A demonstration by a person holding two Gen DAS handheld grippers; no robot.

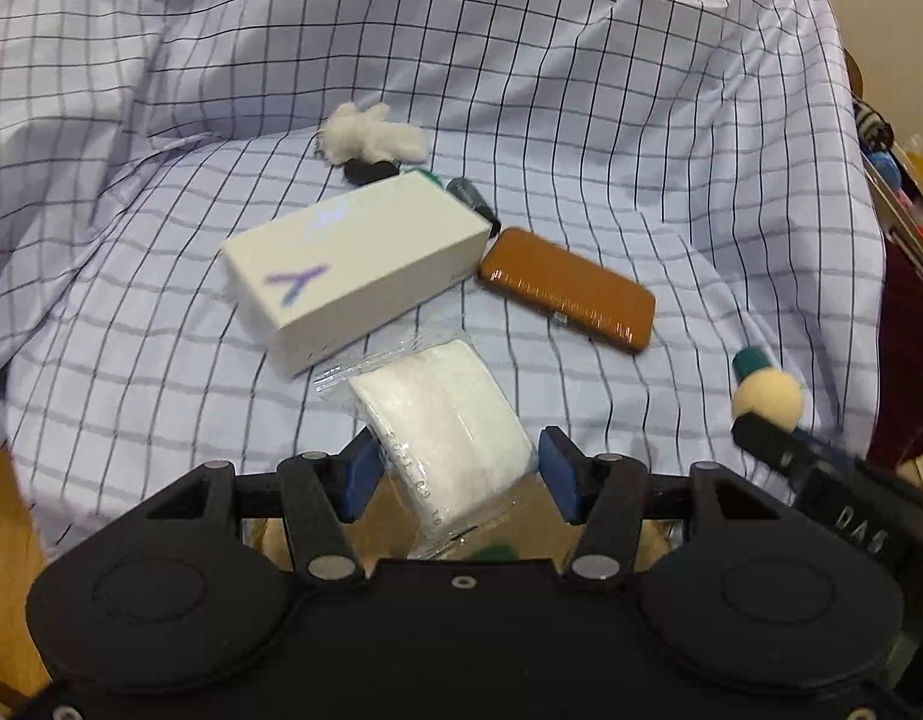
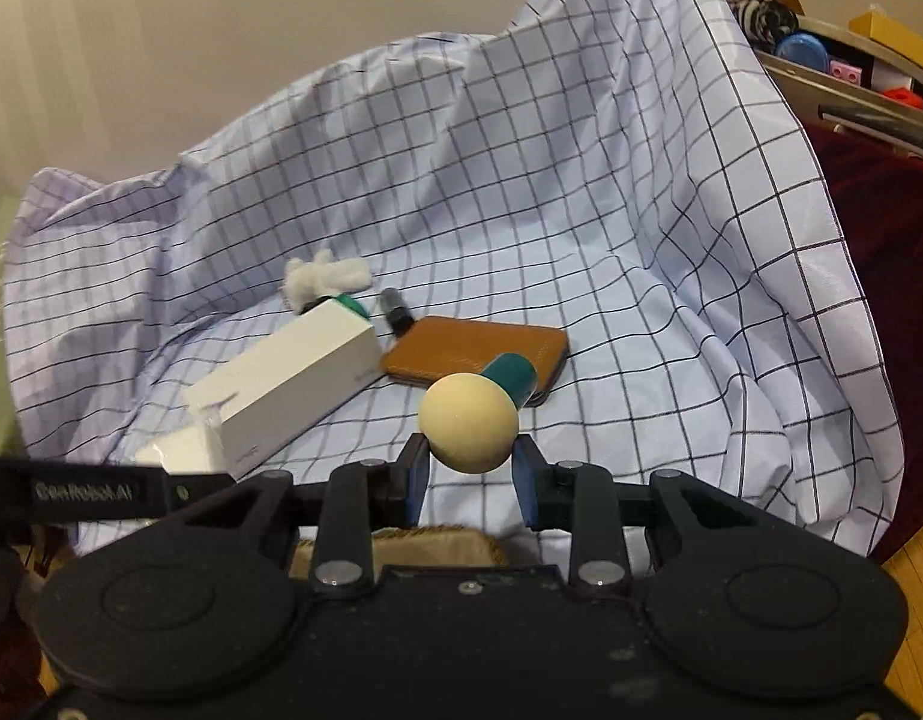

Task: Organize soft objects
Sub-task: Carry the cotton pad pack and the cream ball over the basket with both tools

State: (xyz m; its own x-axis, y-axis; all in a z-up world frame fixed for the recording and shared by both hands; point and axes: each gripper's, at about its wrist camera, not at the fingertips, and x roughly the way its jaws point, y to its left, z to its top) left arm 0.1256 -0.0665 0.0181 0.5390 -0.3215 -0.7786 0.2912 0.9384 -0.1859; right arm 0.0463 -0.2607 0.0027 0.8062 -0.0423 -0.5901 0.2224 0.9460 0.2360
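My left gripper [image 1: 455, 468] is shut on a clear-wrapped white soft pad [image 1: 443, 420], held above the checked cloth [image 1: 641, 150]. My right gripper [image 2: 469, 468] is shut on a cream foam ball with a teal handle [image 2: 469, 420]; it also shows in the left wrist view [image 1: 766, 396]. A white cotton tuft [image 1: 371, 135] lies at the back of the cloth, also seen in the right wrist view [image 2: 324, 277].
A white box [image 1: 353, 264] and a brown leather case [image 1: 566, 291] lie mid-cloth, with a dark marker [image 1: 473, 198] and a small black item [image 1: 368, 171] behind. Cluttered shelves [image 2: 851, 72] and dark red fabric [image 2: 881, 228] stand to the right. A woven basket rim [image 2: 401, 546] sits below my right gripper.
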